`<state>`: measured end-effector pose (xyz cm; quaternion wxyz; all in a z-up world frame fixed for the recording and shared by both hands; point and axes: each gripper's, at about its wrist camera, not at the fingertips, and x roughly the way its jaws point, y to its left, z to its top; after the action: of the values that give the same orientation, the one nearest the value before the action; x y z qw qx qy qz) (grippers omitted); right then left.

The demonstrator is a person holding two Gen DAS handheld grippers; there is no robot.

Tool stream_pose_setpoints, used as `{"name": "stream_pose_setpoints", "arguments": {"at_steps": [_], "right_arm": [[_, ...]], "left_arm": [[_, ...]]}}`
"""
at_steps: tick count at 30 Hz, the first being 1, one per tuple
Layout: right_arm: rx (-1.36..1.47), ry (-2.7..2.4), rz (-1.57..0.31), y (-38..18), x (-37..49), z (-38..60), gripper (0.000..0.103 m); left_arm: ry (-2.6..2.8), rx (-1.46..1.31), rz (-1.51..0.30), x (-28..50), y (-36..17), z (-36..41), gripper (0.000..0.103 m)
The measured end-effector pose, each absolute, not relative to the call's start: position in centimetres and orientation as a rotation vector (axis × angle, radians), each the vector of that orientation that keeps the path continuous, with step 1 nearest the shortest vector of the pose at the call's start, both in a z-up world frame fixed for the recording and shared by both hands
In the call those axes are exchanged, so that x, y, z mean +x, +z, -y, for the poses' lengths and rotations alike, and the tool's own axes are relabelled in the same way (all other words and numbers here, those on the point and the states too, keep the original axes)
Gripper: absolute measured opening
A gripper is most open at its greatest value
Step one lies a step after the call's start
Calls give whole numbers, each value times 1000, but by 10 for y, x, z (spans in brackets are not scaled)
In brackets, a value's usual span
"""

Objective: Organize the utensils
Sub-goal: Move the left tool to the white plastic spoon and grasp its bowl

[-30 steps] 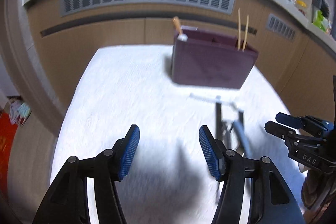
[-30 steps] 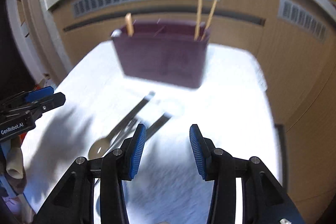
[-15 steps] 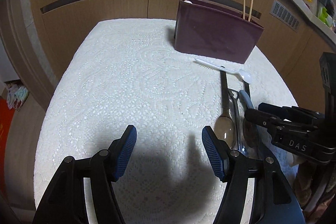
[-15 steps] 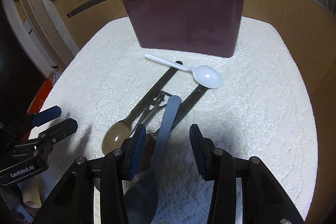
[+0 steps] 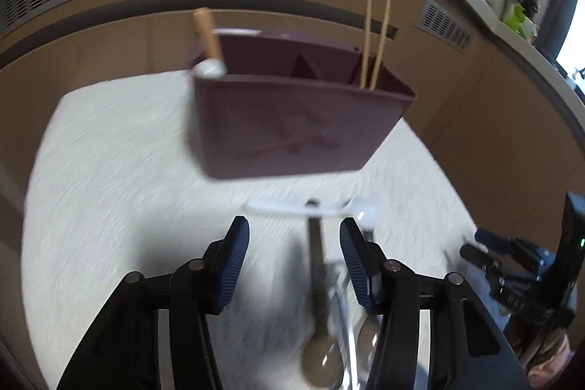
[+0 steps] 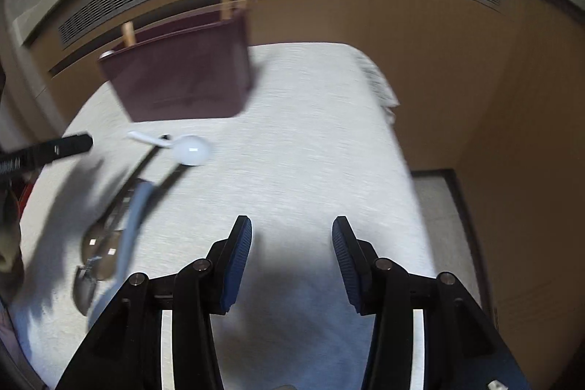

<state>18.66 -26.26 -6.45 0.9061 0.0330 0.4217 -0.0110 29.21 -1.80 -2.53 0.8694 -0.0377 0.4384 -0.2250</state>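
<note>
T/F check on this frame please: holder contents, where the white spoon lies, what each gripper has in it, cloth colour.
1. Two chopsticks stand in the maroon holder. True.
2. The white spoon stands inside the holder. False: it lies on the cloth in front of it.
3. The right gripper holds a spoon. False: nothing between its jaws, only cloth below.
4. The left gripper is clamped on chopsticks. False: open above the metal utensils.
5. The tablecloth is white. True.

Home kitchen, wood cabinets (image 5: pixel 109 42), cluttered counter (image 5: pixel 512 21)
</note>
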Motion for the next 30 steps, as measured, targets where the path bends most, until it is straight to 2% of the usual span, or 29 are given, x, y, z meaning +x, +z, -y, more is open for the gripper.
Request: {"name": "stream_pose_setpoints", "arguments": {"at_steps": [5,8,16,20,23,25,30], "right_arm": [[100,-46,-892,-75,185,279,44],[105,-35,-902,-79,187,280,49],[122,-18,-895,-80,190,279,56],[117,-21,-891,-81,190,279,58],[117,-25,-889,-82,189,278,58],[116,-26,-884,-82,188,277,58],[124,-22,-866,-80,182,279,58]], "left_arm": [[-559,-43,-1005,343,-42,56,52],[-530,-1,-1050,353,-56,63,52],[-577,-11,-1166,301,-65,29,53],[-539,63,-1164,270,-58,28,53],[-519,122,-1052,268,-37,43,53],[-529,187,-996,274,-30,61,53],[-526,363,-995,317,-43,120,52]]}}
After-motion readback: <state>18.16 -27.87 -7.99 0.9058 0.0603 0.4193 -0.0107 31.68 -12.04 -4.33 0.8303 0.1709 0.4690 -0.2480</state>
